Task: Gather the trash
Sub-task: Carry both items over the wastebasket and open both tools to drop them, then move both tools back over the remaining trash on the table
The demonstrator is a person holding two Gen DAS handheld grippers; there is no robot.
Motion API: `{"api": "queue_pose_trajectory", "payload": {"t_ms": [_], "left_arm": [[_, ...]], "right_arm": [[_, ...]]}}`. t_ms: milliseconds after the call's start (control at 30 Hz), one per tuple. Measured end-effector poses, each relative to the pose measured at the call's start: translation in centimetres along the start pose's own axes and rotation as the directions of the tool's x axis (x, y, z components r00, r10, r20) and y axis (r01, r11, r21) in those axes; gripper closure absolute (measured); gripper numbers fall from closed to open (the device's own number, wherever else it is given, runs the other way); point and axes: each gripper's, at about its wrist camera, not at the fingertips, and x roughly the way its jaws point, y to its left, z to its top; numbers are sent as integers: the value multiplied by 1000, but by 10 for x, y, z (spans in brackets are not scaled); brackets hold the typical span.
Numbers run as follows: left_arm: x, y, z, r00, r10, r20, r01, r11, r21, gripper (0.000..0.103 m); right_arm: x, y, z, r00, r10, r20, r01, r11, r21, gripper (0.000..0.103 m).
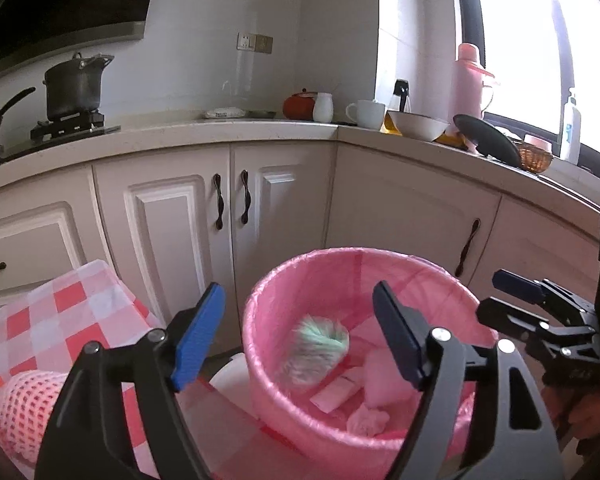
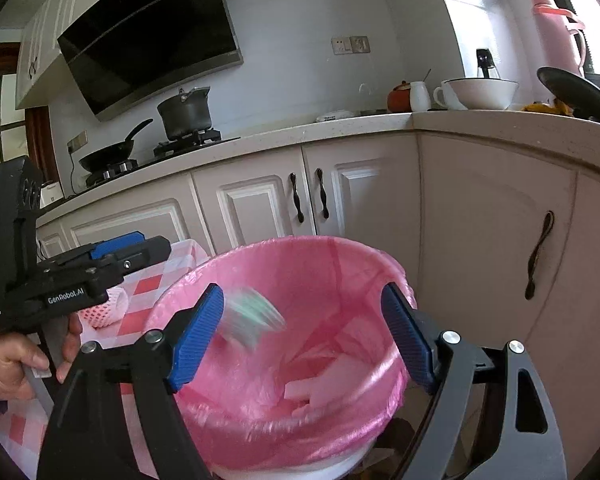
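A bin lined with a pink bag stands in front of the white cabinets; it also shows in the right wrist view. A blurred green-and-white piece of trash is in mid-fall inside it, also seen in the right wrist view. White scraps and a crumpled pink piece lie at the bottom. My left gripper is open and empty over the bin's left rim. My right gripper is open and empty above the bin, and shows at the right edge of the left wrist view.
A table with a red-and-white checked cloth stands left of the bin, with pink foam netting on it. Behind is a counter with a pot on the stove, mugs, a bowl and a pink thermos.
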Motion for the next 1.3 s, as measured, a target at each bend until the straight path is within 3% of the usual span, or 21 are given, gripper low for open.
{"api": "queue_pose_trajectory", "payload": {"t_ms": [100, 167, 267, 433, 633, 867, 933, 1033, 1133, 1300], "left_arm": [[-19, 3, 0, 999, 13, 31, -12, 1000, -4, 23], [-38, 8, -2, 998, 33, 56, -32, 999, -29, 14], [-70, 17, -9, 992, 104, 74, -100, 993, -55, 7], [-139, 37, -35, 962, 250, 107, -244, 967, -71, 5], [-214, 63, -73, 925, 368, 89, -359, 928, -103, 5], [-291, 97, -124, 853, 522, 14, -515, 844, -149, 5], [-310, 109, -135, 826, 563, -18, -558, 814, -160, 5], [-332, 125, -151, 772, 632, -61, -633, 757, -162, 5], [-351, 143, -166, 733, 673, -100, -679, 715, -167, 5], [-361, 170, -180, 697, 691, -191, -717, 678, -161, 5]], "right_arm": [[-17, 5, -2, 1000, -1, 20, 1, 1000, 8, 26], [-28, 11, -2, 999, 7, 31, -7, 1000, 7, 26], [-42, 28, -2, 999, 22, 38, -22, 1000, -18, 26], [-58, 71, -5, 995, 82, 52, -79, 995, -62, 23], [-51, 138, -17, 984, 176, 5, -175, 980, -94, 20], [-36, 218, -36, 956, 285, -77, -293, 948, -127, 19], [-31, 236, -43, 946, 305, -109, -318, 939, -130, 19], [-25, 266, -54, 930, 332, -157, -354, 924, -142, 19], [-18, 293, -64, 914, 348, -206, -382, 911, -156, 19], [-6, 331, -81, 884, 365, -290, -418, 897, -146, 19]]}}
